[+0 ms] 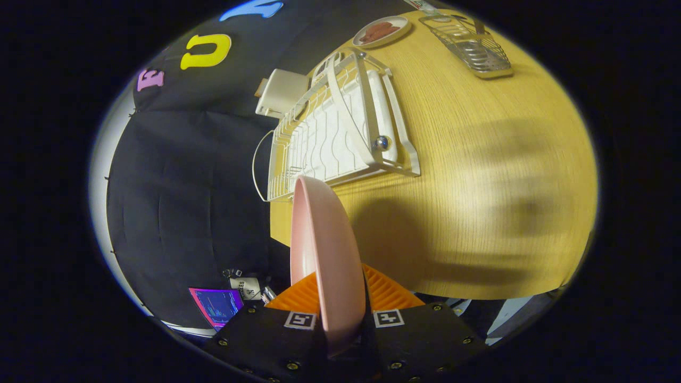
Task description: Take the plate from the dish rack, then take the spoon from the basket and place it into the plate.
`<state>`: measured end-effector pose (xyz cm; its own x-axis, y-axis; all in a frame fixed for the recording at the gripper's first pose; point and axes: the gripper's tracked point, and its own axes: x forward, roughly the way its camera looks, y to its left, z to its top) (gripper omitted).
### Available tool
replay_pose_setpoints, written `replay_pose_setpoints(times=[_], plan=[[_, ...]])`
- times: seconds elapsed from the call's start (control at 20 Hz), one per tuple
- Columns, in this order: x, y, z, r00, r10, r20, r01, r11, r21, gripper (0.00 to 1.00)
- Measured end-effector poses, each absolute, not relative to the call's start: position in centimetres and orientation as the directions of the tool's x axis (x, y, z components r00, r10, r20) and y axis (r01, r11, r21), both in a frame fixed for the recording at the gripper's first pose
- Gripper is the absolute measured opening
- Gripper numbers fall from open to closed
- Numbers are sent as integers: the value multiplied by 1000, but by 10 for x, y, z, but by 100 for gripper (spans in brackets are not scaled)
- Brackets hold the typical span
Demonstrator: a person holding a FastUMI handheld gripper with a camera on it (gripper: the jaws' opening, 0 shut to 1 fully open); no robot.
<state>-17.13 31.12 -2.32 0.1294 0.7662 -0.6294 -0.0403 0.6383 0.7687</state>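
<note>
Between the fingers (pixel 340 306) clamped pink plate (pixel 324 255), white dish rack (pixel 340 127) beyond, wire basket (pixel 471 45) farther off

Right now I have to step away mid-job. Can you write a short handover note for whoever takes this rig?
Gripper: shut on the pink plate, held on edge between its fingers, in the air over the near end of the wooden table.
White dish rack: just beyond the plate, no dishes in it.
Wire basket: far end of the table, next to a small dish of food; the spoon is too small to make out.
Done: plate out of the rack.
Left: set the plate flat on the table, fetch the spoon, put it in the plate.
</note>
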Motion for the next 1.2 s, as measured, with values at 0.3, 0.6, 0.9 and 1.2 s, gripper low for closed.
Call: replay_pose_setpoints(times=[0.3, 0.6, 0.9, 1.2], plan=[[-173, 326, -67, 94, 742, -664, 5, 666, 746, 25], [-163, 334, -88, 94, 724, -683, 13, 685, 728, 25], [-150, 329, -101, 130, 689, -713, 25, 717, 697, 34], [-144, 307, -100, 167, 660, -732, 32, 739, 673, 43]])
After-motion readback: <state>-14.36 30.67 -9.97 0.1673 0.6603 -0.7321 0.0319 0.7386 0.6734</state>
